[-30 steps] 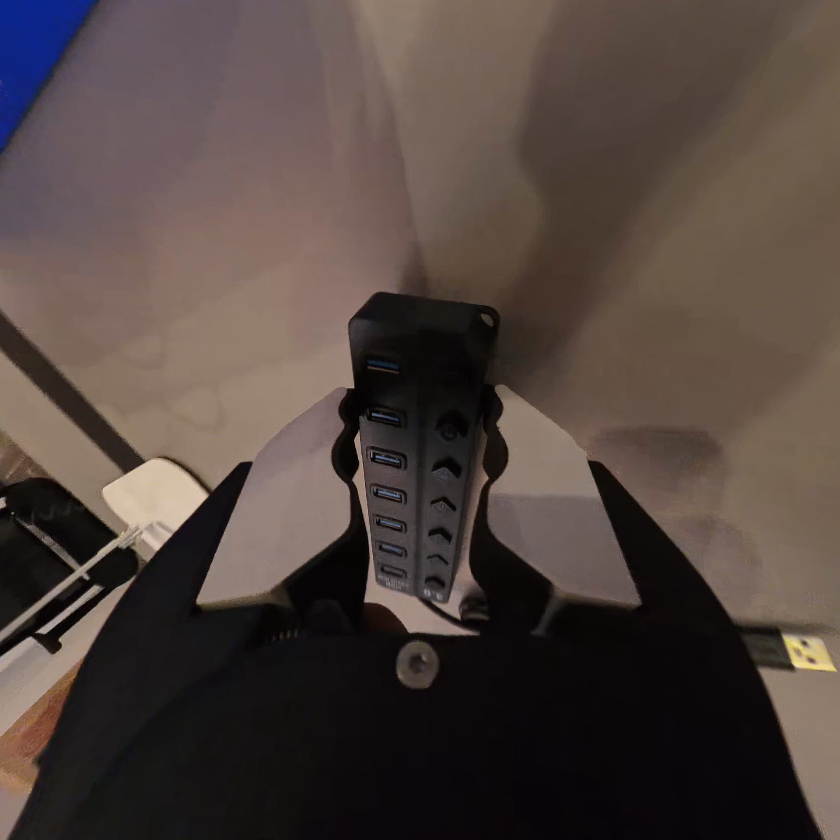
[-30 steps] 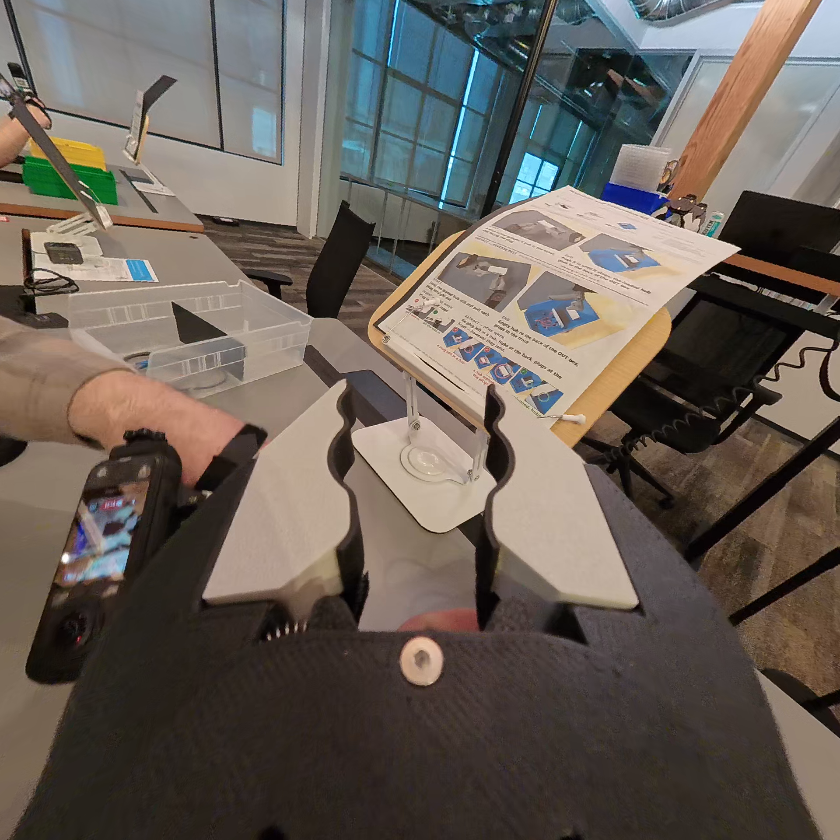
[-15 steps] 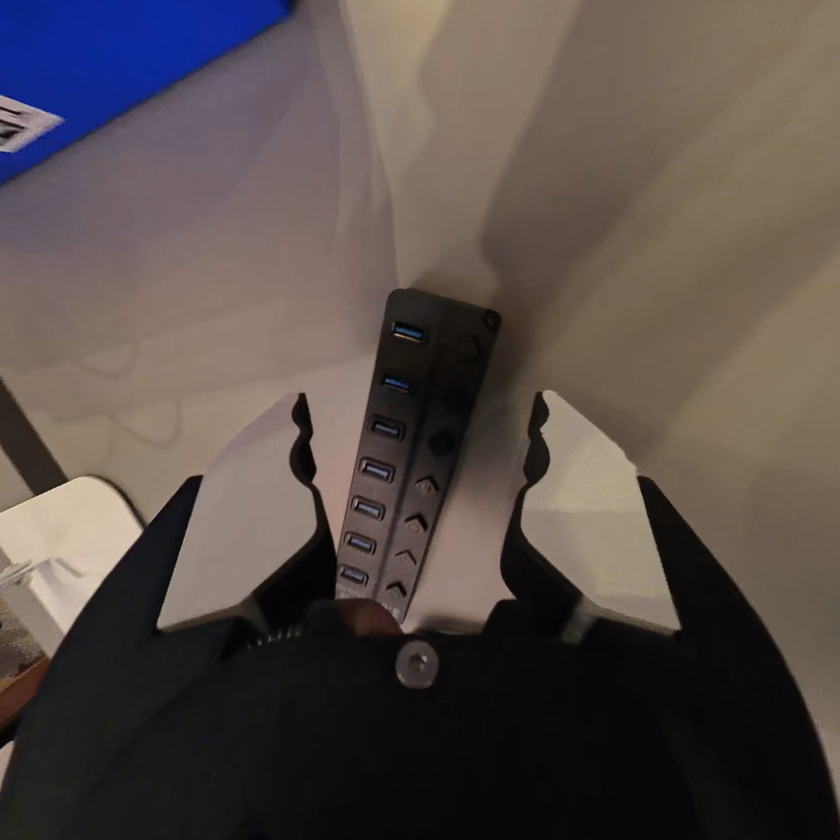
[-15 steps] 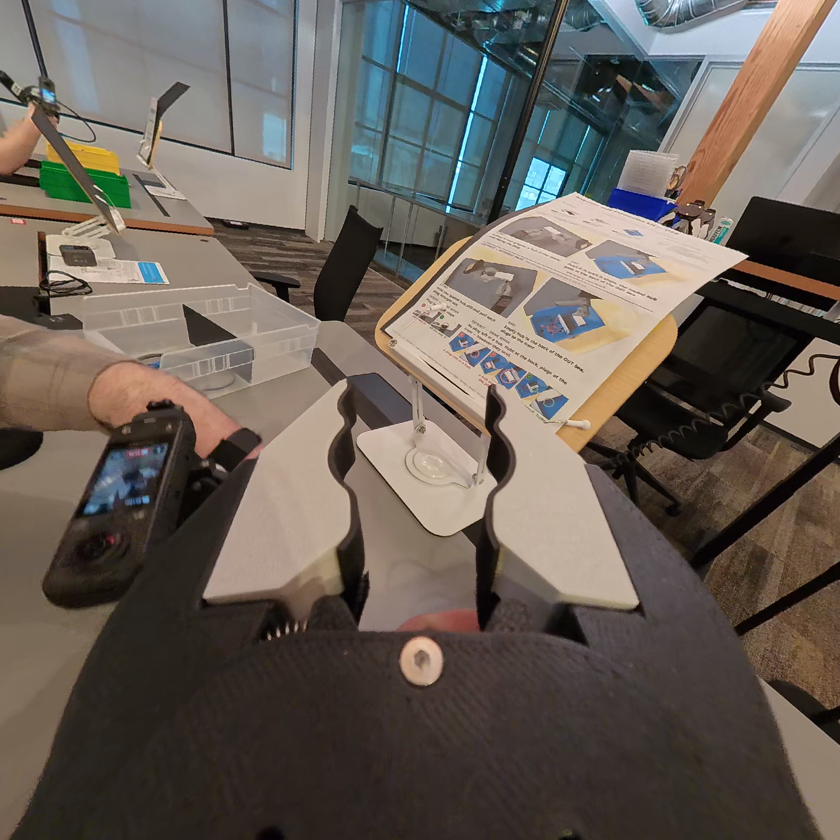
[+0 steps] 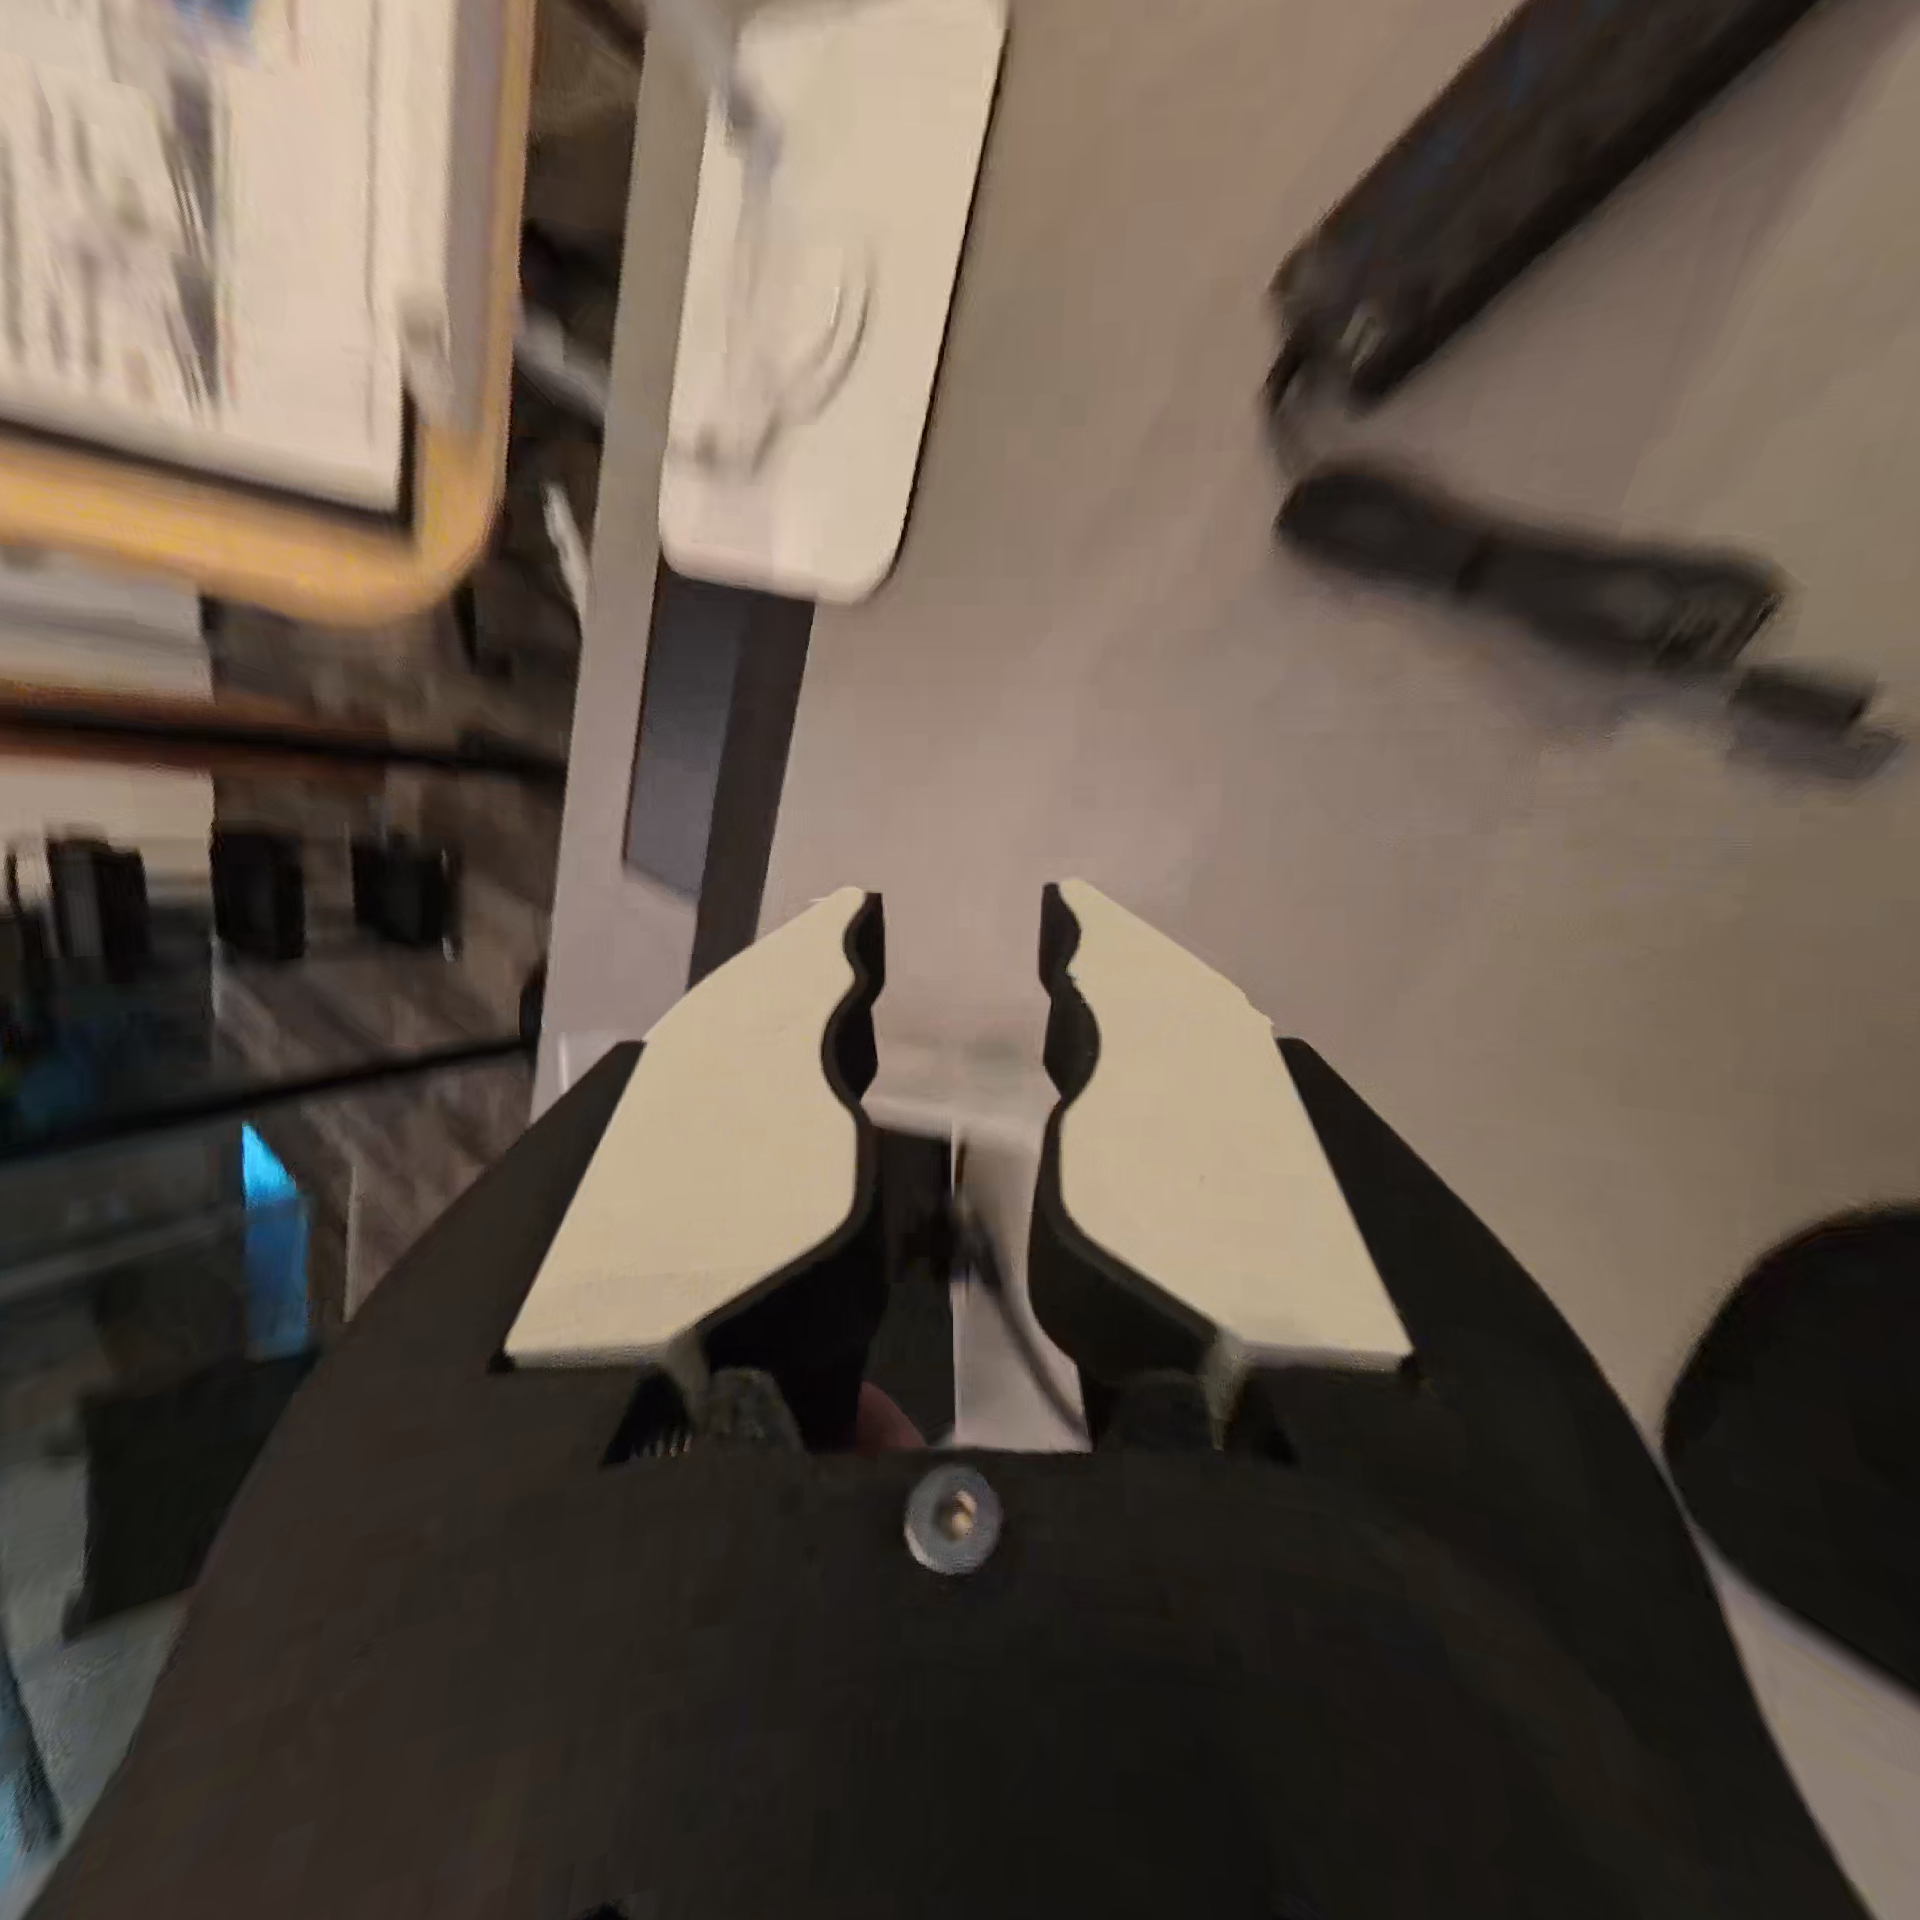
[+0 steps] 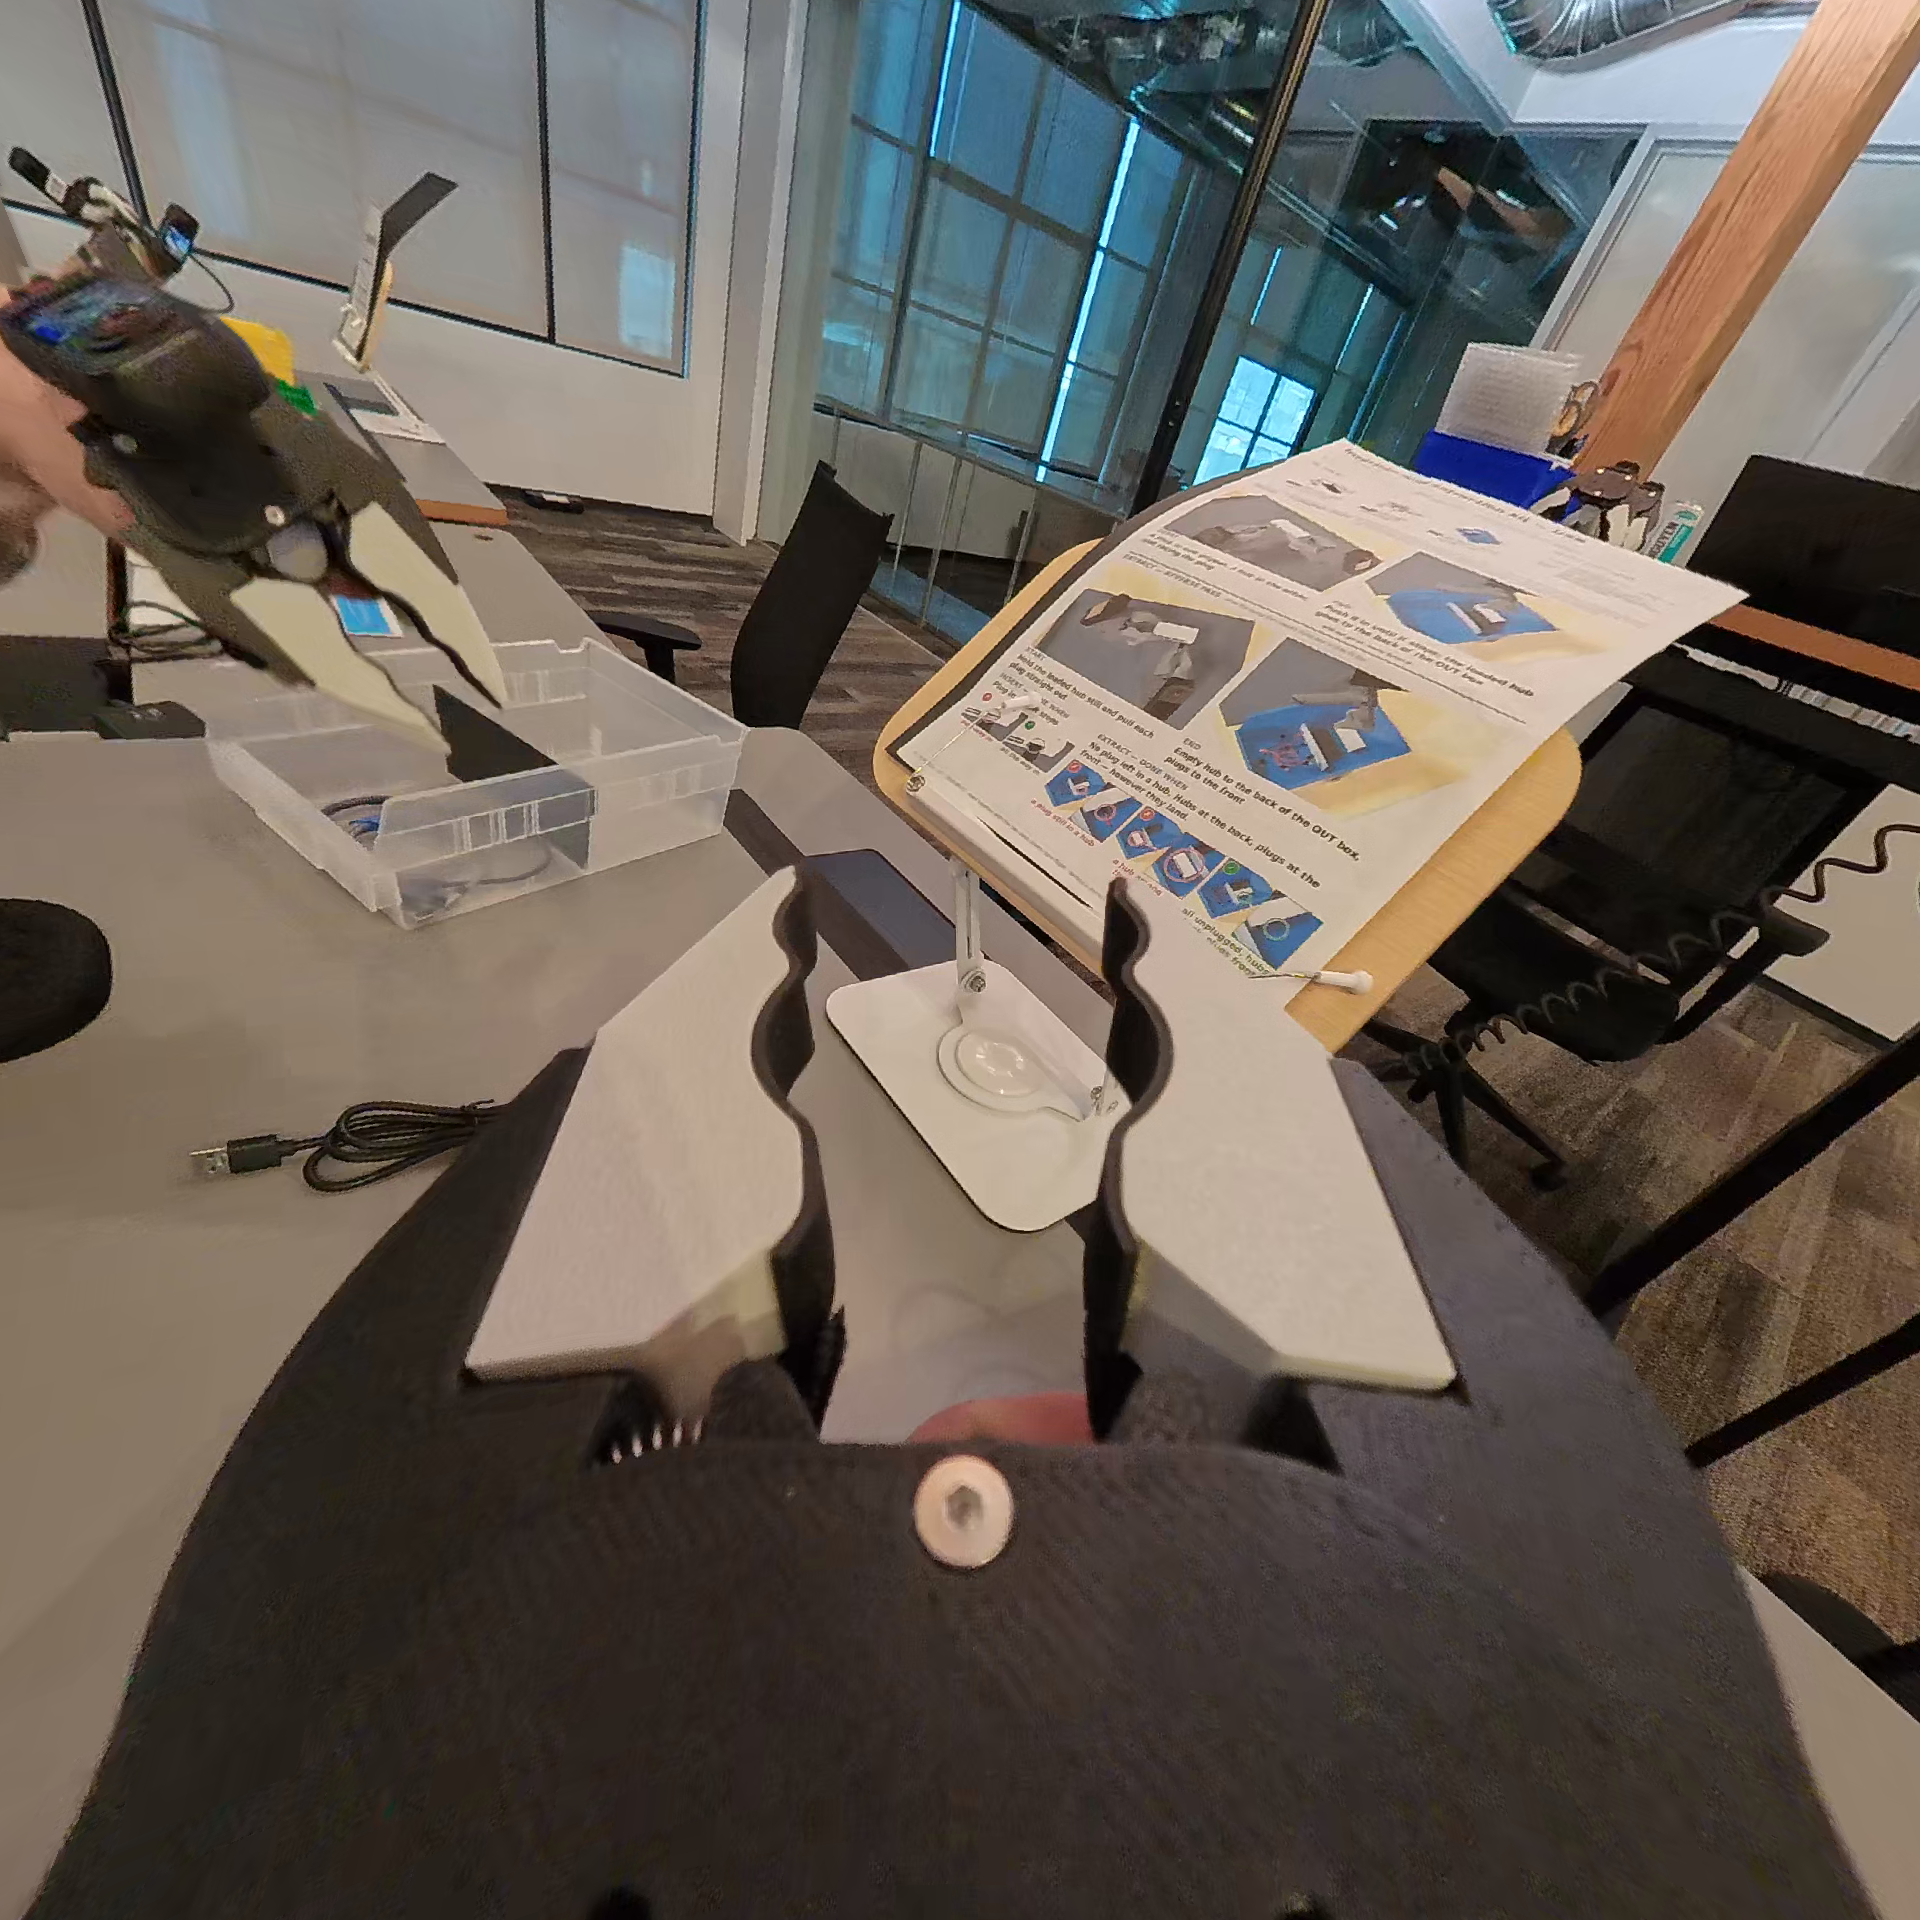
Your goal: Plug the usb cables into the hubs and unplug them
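Note:
My left gripper [image 5: 961, 914] is open and empty, and its view is blurred by motion. The black USB hub [image 5: 1507, 208] lies on the grey table at the upper right of that view, with a black USB cable [image 5: 1558, 592] just below it. In the right wrist view the left gripper [image 6: 364, 675] is held in a hand above the clear bin [image 6: 665, 769]. My right gripper [image 6: 954, 904] is open and empty above the table. A coiled black USB cable [image 6: 343, 1138] lies on the table to its left. The hub is not visible in the right wrist view.
A wooden document stand [image 6: 1455, 894] with a printed sheet stands on a white base [image 6: 894, 1039] ahead of the right gripper; it also shows in the left wrist view [image 5: 810, 312]. The clear bin holds a black divider and cables. A black round object [image 6: 42, 977] sits at the left. Office chairs stand beyond the table edge. The left gripper's tips are roughly 35 centimeters from the right gripper's.
My left gripper let go of the hub, opened, then lifted and swung away toward the clear bin. The hub stays on the table. My right gripper has hardly moved.

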The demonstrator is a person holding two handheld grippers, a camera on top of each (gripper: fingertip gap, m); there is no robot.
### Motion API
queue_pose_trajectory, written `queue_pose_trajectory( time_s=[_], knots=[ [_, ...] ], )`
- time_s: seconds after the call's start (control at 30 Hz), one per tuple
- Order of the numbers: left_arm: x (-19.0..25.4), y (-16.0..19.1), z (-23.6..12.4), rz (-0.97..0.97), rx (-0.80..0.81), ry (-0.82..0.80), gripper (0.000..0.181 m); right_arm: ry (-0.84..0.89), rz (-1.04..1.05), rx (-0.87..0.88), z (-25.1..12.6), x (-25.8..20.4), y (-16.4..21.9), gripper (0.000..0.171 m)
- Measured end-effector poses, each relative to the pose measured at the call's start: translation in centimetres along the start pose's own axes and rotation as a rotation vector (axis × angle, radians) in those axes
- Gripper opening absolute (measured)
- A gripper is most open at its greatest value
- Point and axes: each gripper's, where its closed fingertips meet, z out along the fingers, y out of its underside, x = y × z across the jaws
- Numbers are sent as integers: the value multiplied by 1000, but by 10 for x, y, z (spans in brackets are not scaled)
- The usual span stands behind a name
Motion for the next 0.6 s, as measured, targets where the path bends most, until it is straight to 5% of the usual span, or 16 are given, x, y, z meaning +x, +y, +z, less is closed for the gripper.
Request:
queue_pose_trajectory(
  time_s=[0.13, 0.33, 0.6],
  knots=[
    [-18, 95, -4, -153, -173, 1, 31, -5, -8, -16, 5, -4, 3, 54],
    [3, 193, 27, -349, -449, 117, 37, -17, -18, -41, 11, -8, 10, 53],
    [7, 224, 81, -596, -474, 102, 40, -3, -9, -47, 11, -2, 14, 53]
  ],
)
